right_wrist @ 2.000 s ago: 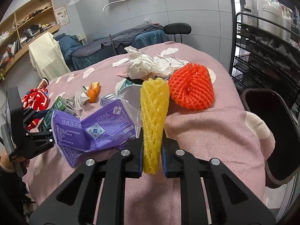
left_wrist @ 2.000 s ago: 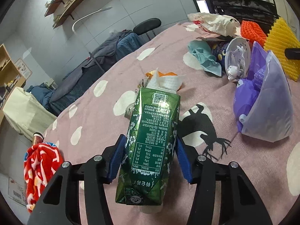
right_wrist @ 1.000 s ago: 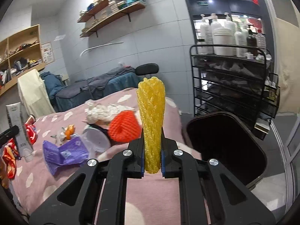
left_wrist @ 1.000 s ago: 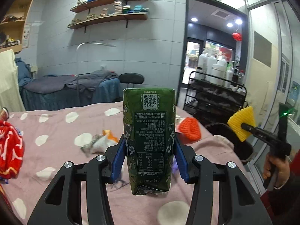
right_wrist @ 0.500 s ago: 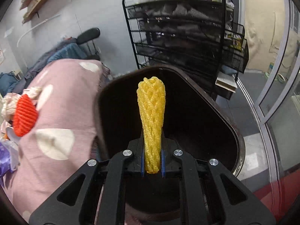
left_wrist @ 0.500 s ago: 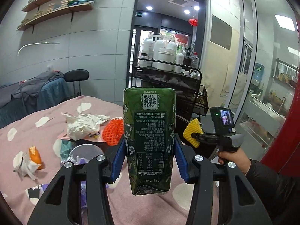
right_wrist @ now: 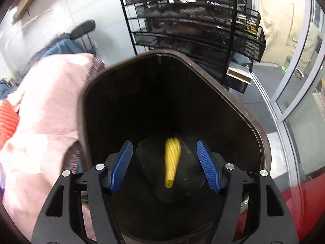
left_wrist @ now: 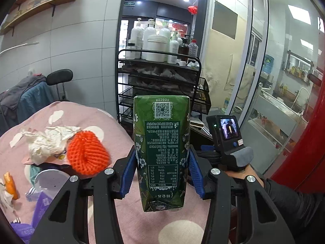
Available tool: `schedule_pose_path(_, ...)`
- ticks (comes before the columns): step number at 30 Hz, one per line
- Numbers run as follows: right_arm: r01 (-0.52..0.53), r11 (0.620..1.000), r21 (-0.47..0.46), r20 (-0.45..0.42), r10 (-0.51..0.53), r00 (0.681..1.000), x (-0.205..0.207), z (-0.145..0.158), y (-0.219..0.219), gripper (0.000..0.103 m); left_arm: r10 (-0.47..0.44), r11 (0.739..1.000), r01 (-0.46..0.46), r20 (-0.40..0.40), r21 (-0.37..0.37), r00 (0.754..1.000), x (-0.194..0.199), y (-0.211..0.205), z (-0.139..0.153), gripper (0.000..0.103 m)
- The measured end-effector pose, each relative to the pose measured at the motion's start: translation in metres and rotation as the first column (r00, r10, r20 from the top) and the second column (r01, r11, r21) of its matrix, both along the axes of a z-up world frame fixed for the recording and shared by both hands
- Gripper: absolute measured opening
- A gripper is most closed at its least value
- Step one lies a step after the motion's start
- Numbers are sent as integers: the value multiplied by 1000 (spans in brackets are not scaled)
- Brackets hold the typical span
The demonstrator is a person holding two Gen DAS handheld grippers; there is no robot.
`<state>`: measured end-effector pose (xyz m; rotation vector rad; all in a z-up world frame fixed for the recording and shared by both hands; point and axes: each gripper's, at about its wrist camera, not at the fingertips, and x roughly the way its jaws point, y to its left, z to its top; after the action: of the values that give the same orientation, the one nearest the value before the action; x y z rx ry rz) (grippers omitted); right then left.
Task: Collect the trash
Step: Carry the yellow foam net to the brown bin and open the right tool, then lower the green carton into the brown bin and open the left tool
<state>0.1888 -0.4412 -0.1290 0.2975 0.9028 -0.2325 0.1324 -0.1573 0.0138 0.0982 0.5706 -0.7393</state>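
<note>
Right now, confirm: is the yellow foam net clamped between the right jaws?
No, the yellow foam net lies loose inside the dark bin, clear of both opening jaws.

A green drink carton (left_wrist: pixel 162 150) is clamped upright between the blue pads (left_wrist: pixel 128 172) of the left gripper (left_wrist: pixel 161 171), its printed text upside down. Below it a pink spotted tablecloth (left_wrist: pixel 113 126) is seen, on which an orange foam net (left_wrist: pixel 87 155), crumpled white paper (left_wrist: pixel 45 142) and a purple bag (left_wrist: pixel 40 205) are strewn to the left. To the right, the right gripper's handle with a small lit screen (left_wrist: pixel 228 140) is held in a dark-sleeved hand (left_wrist: pixel 246 172). Behind, a black wire rack (left_wrist: pixel 158 85) is loaded with white bottles (left_wrist: pixel 156 44).
</note>
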Motion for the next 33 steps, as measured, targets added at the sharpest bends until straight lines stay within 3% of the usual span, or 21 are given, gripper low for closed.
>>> schedule_pose_path(12, 70, 996, -54, 162, -60, 985, -68, 34, -1, 81, -73, 996, 77, -81, 49, 994, 28, -64, -23, 48)
schedule_pose_path(23, 116, 991, -64, 198, -101, 975, -122, 45, -6, 83, -101, 984, 123, -164, 131, 981, 56, -124, -43, 48)
schedule_pose_path(25, 113, 991, -67, 203, -98, 974, -128, 46, -4, 83, -101, 981, 133, -213, 139, 972, 65, -135, -49, 48)
schedule_pose_path(33, 83, 993, -81, 224, -63, 973, -140, 51, 9, 86, -74, 971, 134, -284, 196, 956, 88, -162, -70, 48)
